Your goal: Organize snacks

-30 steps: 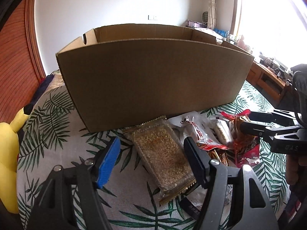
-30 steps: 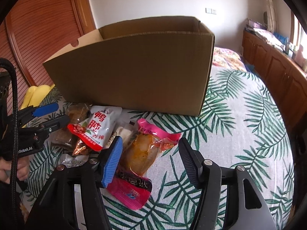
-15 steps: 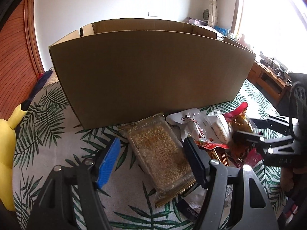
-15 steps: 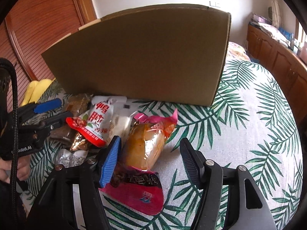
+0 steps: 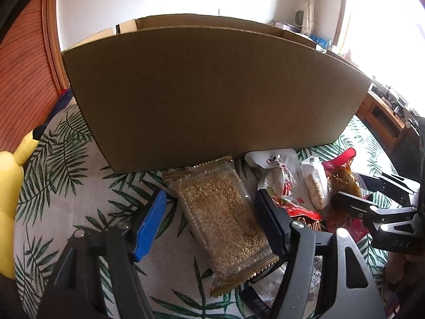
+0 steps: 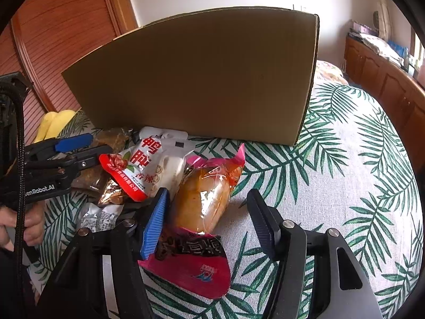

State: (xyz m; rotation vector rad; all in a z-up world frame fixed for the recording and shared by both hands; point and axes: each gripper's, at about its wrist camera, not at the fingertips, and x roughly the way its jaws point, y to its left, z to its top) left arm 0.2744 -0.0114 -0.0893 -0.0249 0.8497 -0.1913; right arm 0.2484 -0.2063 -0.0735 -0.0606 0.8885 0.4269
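A heap of snack packs lies on the leaf-print cloth in front of a big open cardboard box [image 5: 212,93]. My left gripper [image 5: 209,196] stands open astride a clear pack of puffed grain [image 5: 223,220]; the black finger is at the pack's edge, the blue one apart from it. My right gripper [image 6: 207,194] is closing around a pink pouch with an amber filling [image 6: 209,186]. Its blue finger touches the pouch and the black one stands clear. A red-and-white pouch [image 6: 138,167] and a small white pack [image 6: 170,167] lie between the two grippers.
The box [image 6: 202,74] walls off the far side right behind the snacks. A yellow plush toy [image 5: 10,180] lies at the left edge. A wooden cabinet [image 6: 385,85] runs along the right, and bare cloth [image 6: 345,186] spreads to the right of the heap.
Both grippers have come lower and closer to the snacks, so the box looms larger. The pink pouch now sits deeper between the right fingers.
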